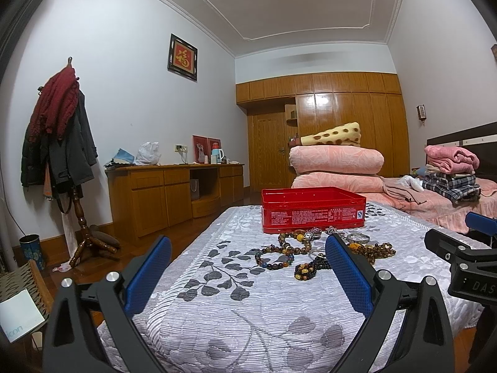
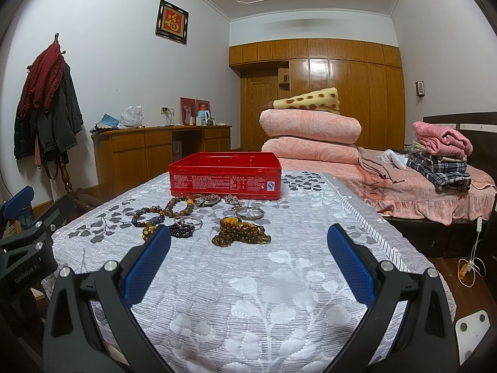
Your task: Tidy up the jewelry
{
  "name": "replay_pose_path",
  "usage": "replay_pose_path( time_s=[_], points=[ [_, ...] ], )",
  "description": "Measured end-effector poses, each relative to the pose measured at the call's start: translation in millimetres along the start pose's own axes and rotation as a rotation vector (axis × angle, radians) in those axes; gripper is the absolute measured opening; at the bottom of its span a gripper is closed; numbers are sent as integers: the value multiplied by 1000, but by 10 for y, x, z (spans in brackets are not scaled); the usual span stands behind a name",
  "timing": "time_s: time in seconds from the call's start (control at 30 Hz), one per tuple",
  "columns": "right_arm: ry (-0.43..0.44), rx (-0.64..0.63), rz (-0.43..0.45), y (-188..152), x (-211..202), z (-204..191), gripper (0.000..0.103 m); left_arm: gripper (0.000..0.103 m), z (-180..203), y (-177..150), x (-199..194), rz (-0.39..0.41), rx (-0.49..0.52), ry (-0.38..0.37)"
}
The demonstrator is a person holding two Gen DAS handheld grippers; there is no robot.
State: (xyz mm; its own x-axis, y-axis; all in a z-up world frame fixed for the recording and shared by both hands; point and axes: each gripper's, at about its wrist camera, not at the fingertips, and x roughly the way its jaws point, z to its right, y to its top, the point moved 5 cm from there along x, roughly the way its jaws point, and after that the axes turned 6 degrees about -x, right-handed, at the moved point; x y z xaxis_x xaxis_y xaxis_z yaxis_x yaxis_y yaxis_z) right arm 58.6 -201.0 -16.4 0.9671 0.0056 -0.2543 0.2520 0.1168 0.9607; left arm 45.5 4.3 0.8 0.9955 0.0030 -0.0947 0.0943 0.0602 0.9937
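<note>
An open red tin box (image 1: pixel 312 209) (image 2: pixel 225 175) stands on the grey leaf-patterned bedspread (image 1: pixel 248 304) (image 2: pixel 248 295). Just in front of it lies a cluster of jewelry: beaded bracelets (image 1: pixel 284 253) (image 2: pixel 155 216), a brown bead necklace pile (image 2: pixel 240 233) (image 1: pixel 377 250), silver bangles (image 2: pixel 250 213) and small silver pieces (image 2: pixel 208 200). My left gripper (image 1: pixel 248 251) hovers open near the beads, its right finger hiding part of them. My right gripper (image 2: pixel 248 242) is open too, short of the necklace pile. Nothing is held.
Folded pink quilts (image 2: pixel 310 133) and stacked clothes (image 2: pixel 441 158) sit on the bed behind. A wooden desk (image 1: pixel 174 186) and a coat stand (image 1: pixel 59 143) line the left wall. A cable (image 2: pixel 472 267) lies on the floor at right.
</note>
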Motion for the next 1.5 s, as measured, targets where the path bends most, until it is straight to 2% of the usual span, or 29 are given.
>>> replay_pose_path(
  time_s=[0.63, 0.73, 0.93, 1.13, 1.3, 1.5],
  points=[
    [5, 2, -14, -25, 37, 2, 98, 97, -60, 25, 18, -7, -1, -1],
    [6, 2, -23, -51, 75, 4, 98, 97, -74, -54, 86, -23, -5, 5],
    [25, 22, -99, -88, 194, 48, 98, 97, -28, -146, 223, -100, 1, -10],
    [45, 40, -184, -112, 391, 66, 98, 97, 50, -197, 419, -177, 5, -55],
    [57, 52, -244, -119, 591, 92, 98, 84, 94, -250, 668, -264, -25, -92],
    [58, 69, -310, -134, 839, 167, 98, 75, 244, -319, 956, -360, -19, -137]
  ],
)
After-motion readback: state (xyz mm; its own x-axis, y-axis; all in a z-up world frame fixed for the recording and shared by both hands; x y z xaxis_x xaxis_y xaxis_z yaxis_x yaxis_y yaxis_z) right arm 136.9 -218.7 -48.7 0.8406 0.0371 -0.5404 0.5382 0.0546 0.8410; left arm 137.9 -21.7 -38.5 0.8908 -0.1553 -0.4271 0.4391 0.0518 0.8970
